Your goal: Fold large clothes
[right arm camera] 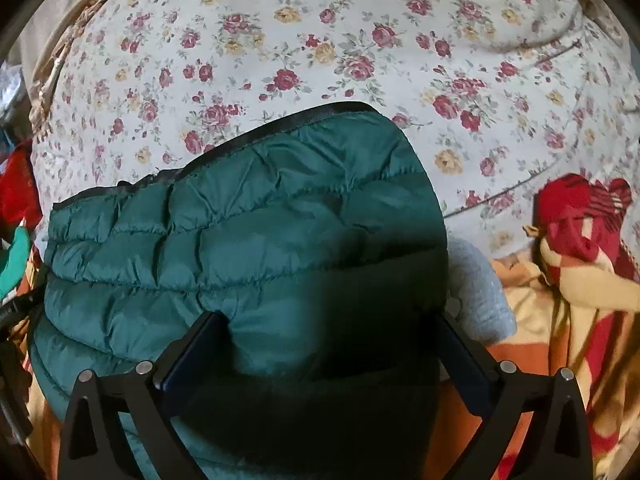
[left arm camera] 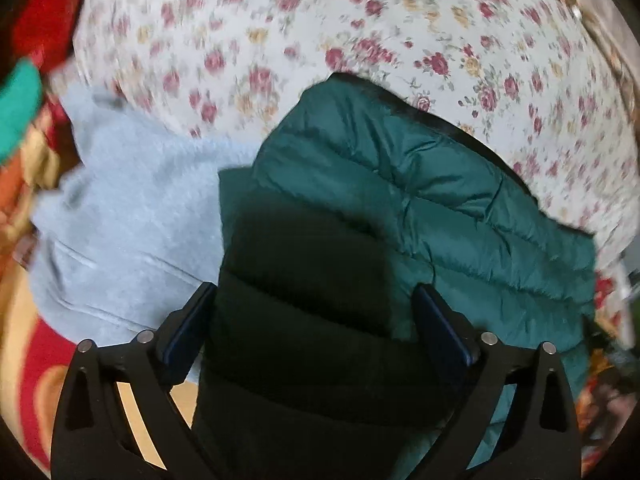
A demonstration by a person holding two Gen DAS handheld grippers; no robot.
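Note:
A dark green quilted puffer jacket (left arm camera: 420, 208) with a black-trimmed edge lies folded on a floral bedsheet (left arm camera: 320, 20); it also shows in the right wrist view (right arm camera: 240, 232). My left gripper (left arm camera: 316, 300) has its jaws wide apart, straddling the jacket's near edge, which fills the gap between the fingers. My right gripper (right arm camera: 332, 332) also stands wide open over the jacket's near edge, with the fabric bulging between its fingers. Neither pair of pads presses the cloth.
A light blue fleece garment (left arm camera: 132, 216) lies left of the jacket, its corner peeking out in the right wrist view (right arm camera: 476, 292). A red, cream and orange blanket (right arm camera: 568, 280) is bunched at the right. Red and teal clothes (left arm camera: 24, 92) sit at the left.

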